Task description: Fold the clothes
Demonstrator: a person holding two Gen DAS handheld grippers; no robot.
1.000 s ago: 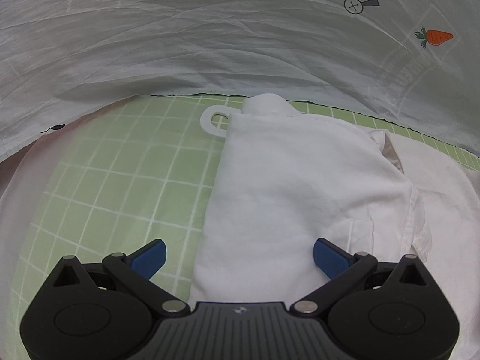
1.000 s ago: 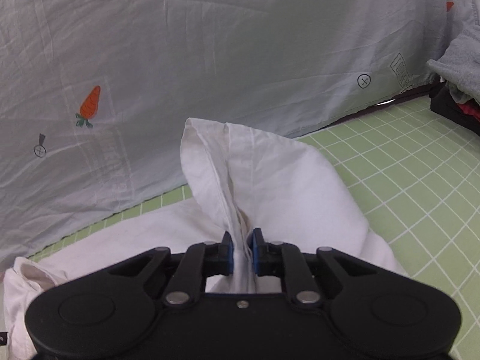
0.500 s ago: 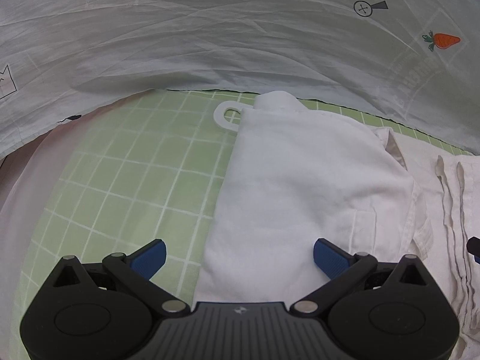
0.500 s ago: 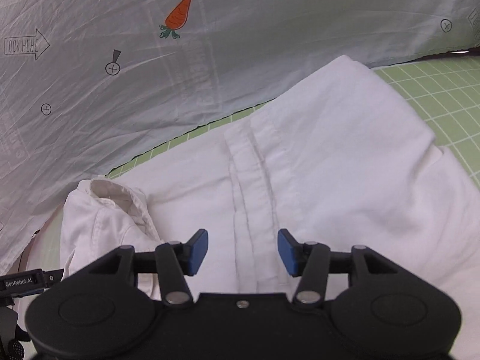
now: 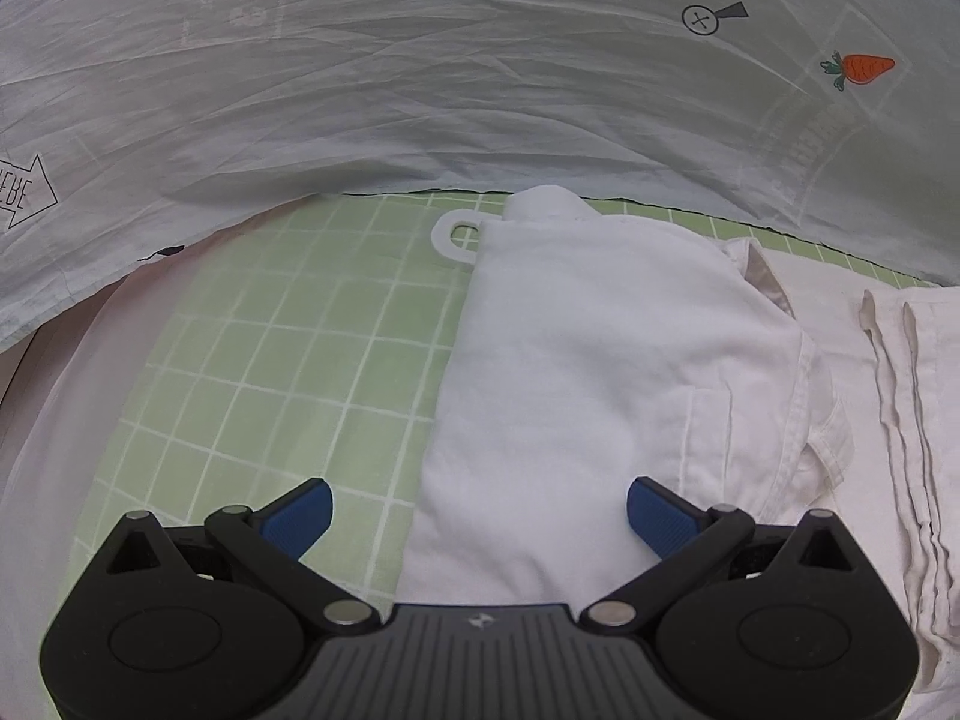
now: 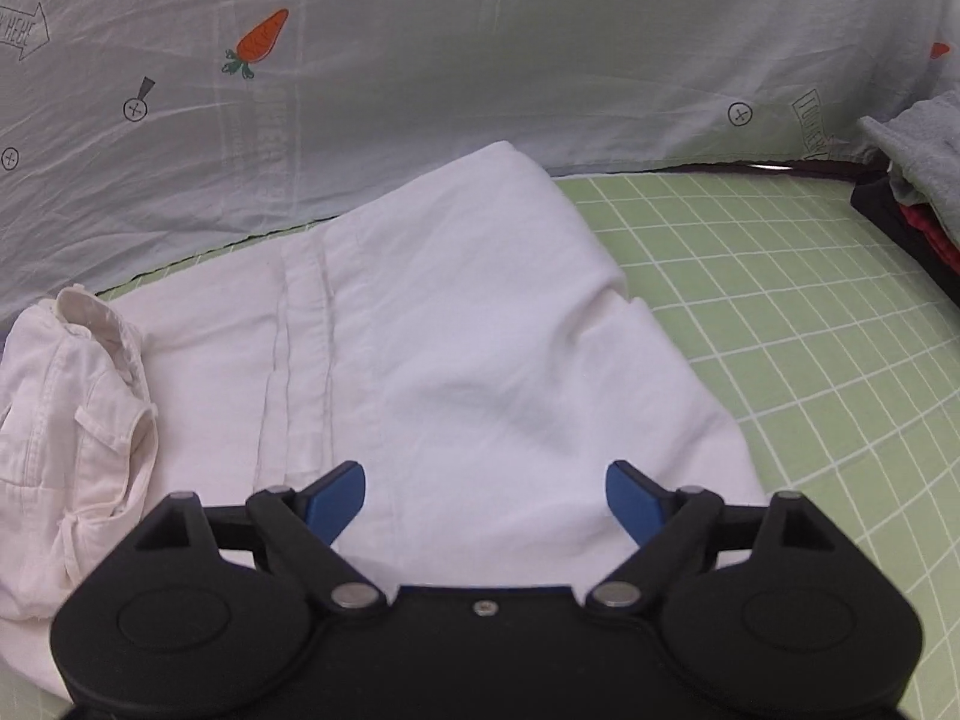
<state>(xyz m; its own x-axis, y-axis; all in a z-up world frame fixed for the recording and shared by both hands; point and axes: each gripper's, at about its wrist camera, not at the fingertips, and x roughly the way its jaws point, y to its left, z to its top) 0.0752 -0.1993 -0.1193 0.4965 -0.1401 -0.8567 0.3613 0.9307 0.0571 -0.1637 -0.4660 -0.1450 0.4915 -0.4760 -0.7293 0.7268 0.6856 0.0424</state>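
A white button-up shirt [image 5: 600,372] lies partly folded on a green grid mat [image 5: 288,372]. Its left side is folded inward, with the collar [image 5: 762,276] to the right. My left gripper [image 5: 477,510] is open and empty just above the shirt's left fold. In the right wrist view the shirt [image 6: 480,360] lies flat with its button placket [image 6: 300,360] and collar [image 6: 102,324] at the left. My right gripper [image 6: 485,495] is open and empty above the shirt's right part.
A pale printed sheet [image 5: 480,90] with a carrot motif hangs behind the mat. A white hanger hook [image 5: 456,237] sticks out from under the shirt. A pile of grey and dark clothes [image 6: 912,180] sits at the far right on the mat [image 6: 810,312].
My right gripper let go of the shirt's placket edge, opened wide and the fabric dropped flat. My left gripper stayed open and shifted slightly.
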